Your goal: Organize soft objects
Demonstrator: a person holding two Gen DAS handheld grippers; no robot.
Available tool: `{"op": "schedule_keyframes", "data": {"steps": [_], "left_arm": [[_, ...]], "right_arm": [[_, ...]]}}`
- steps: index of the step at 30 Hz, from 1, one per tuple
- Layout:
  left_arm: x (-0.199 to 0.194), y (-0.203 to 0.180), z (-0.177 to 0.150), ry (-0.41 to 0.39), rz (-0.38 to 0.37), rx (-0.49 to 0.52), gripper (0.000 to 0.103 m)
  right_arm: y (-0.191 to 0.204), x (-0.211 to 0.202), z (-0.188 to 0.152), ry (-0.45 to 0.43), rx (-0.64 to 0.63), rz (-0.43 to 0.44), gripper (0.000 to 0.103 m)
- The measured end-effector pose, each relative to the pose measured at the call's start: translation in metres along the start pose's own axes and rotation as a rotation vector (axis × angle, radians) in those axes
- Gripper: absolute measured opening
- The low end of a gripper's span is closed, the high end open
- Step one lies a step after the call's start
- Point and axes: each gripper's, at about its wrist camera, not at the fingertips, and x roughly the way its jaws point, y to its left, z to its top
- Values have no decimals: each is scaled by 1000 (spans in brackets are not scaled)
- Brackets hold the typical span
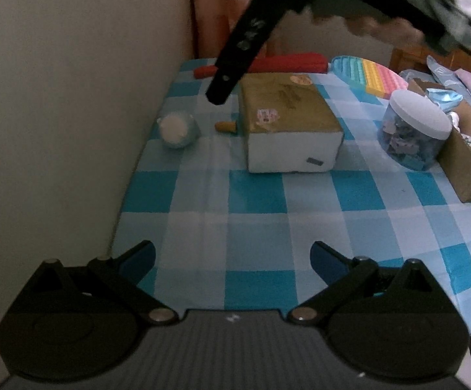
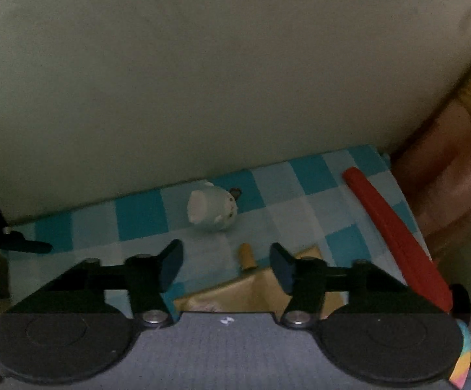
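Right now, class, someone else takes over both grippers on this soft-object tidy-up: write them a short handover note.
Left gripper: jaws open, empty, above bare checked tablecloth.
Right gripper: jaws apart, nothing gripped, over the gold-topped foam block.
Things: small white plush toy lies near the wall; red soft stick lies along the table's far edge; a small orange piece sits beside the block.
Done: no sorting visible.
Left: gather plush toy, block and stick together.

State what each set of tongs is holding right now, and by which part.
Nothing is held. The left tongs stand open over bare checked cloth. The right tongs are open above the gold block, pads not touching it.
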Motion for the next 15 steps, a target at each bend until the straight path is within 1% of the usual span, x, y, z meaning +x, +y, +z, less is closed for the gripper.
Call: {"op": "schedule_keyframes", "data": {"steps": [1,5,6,9,10,15], "left_arm": [[1,0,-1,4,-3,-3,101],[8,0,-1,14,-9,-7,101],[10,0,-2,19,-11,-8,101],[14,2,-1,28,-9,-9,101],[15,2,-1,27,-10,-8,101],[19,3,0,26,-22,-6,101]], "right_arm": [[-1,7,3,18,-20,-3,51],[-3,31,7,82,-74,7,44],[-3,36,7,94,-80,11,41],[-4,49,8,115,-94,19,39],[-5,54,8,124,-100,24,36],[-15,71,10,157,-75,45,35]]}}
